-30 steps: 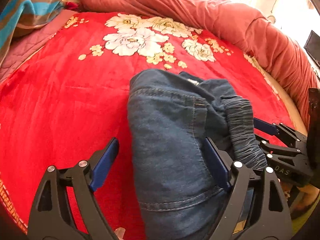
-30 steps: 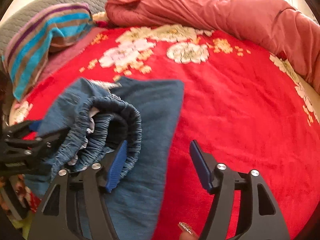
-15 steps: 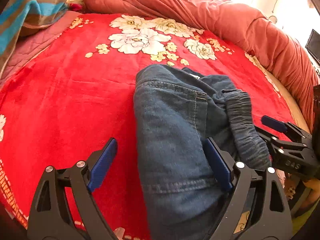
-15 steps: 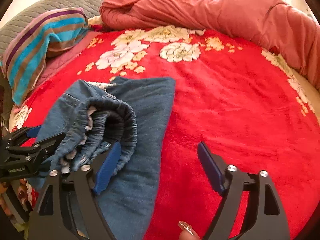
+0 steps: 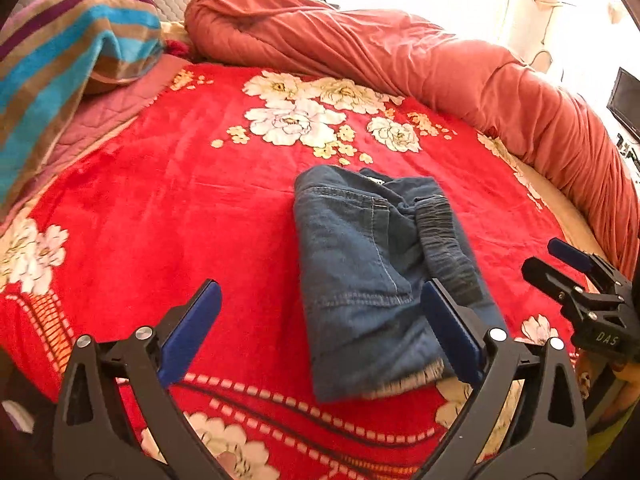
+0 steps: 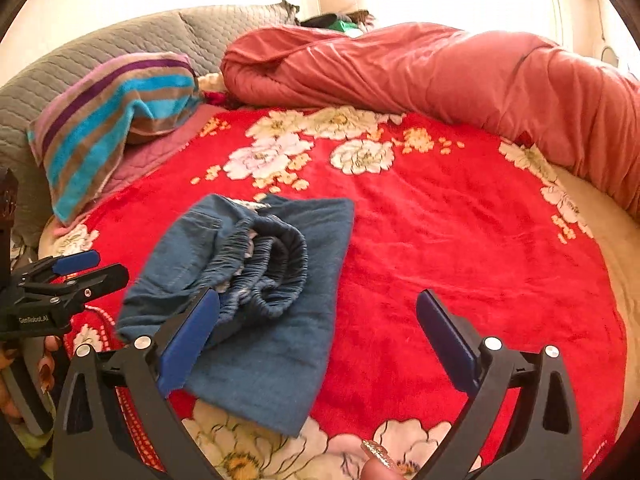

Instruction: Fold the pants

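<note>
The blue denim pants (image 5: 372, 272) lie folded in a compact bundle on the red floral blanket (image 5: 180, 208), with the gathered elastic waistband on the right side. They also show in the right wrist view (image 6: 256, 292), waistband on top. My left gripper (image 5: 320, 328) is open and empty, held above the bundle's near end. My right gripper (image 6: 316, 340) is open and empty, above the blanket just right of the pants. The right gripper also shows in the left wrist view (image 5: 568, 264), and the left gripper in the right wrist view (image 6: 80, 268).
A rolled salmon-red quilt (image 5: 400, 60) runs along the far and right sides of the bed. A striped blue, brown and purple towel (image 6: 112, 120) lies at the far left over a grey quilted headboard (image 6: 120, 44). A dark screen (image 5: 626, 100) stands at the right.
Both grippers have pulled back and up from the pants, so the bundle looks smaller and lies free on the blanket. Both stay open.
</note>
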### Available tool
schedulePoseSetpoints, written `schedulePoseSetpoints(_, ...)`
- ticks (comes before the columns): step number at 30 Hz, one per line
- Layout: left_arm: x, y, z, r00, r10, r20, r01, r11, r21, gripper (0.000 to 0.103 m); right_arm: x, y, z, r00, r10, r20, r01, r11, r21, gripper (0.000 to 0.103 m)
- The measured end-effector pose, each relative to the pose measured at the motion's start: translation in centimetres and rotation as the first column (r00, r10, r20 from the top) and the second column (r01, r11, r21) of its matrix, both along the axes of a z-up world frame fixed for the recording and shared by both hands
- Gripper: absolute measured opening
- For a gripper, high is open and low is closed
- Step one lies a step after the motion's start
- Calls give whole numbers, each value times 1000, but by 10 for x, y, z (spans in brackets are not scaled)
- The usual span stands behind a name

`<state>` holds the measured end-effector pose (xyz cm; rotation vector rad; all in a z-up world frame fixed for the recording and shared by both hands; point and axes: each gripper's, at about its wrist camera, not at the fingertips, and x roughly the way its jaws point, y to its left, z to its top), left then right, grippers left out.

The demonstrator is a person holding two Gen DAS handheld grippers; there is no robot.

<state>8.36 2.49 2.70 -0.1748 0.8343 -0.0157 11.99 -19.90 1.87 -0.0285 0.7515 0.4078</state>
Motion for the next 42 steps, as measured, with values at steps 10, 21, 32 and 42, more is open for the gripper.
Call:
schedulePoseSetpoints(10,-45,1,19,997,20,79,-27,996,84,93,-41,-4,28,996,13,87,-15,1000,27,98)
schedulePoseSetpoints(21,-82,-5,22,995,5,97,-14,995,95,93,-75,-2,37,993,35,117,-36,999,10,98)
schedulePoseSetpoints(32,-100,-10,2,999,-25,19,24,997,70,93,-100,-14,23,997,-14,73,13,1000,17,98)
schedulePoseSetpoints(42,-99,-5,-12,999,-13,-29,15,999,50,93,-101,-17,-13,997,-70,-32,70,998,-3,98)
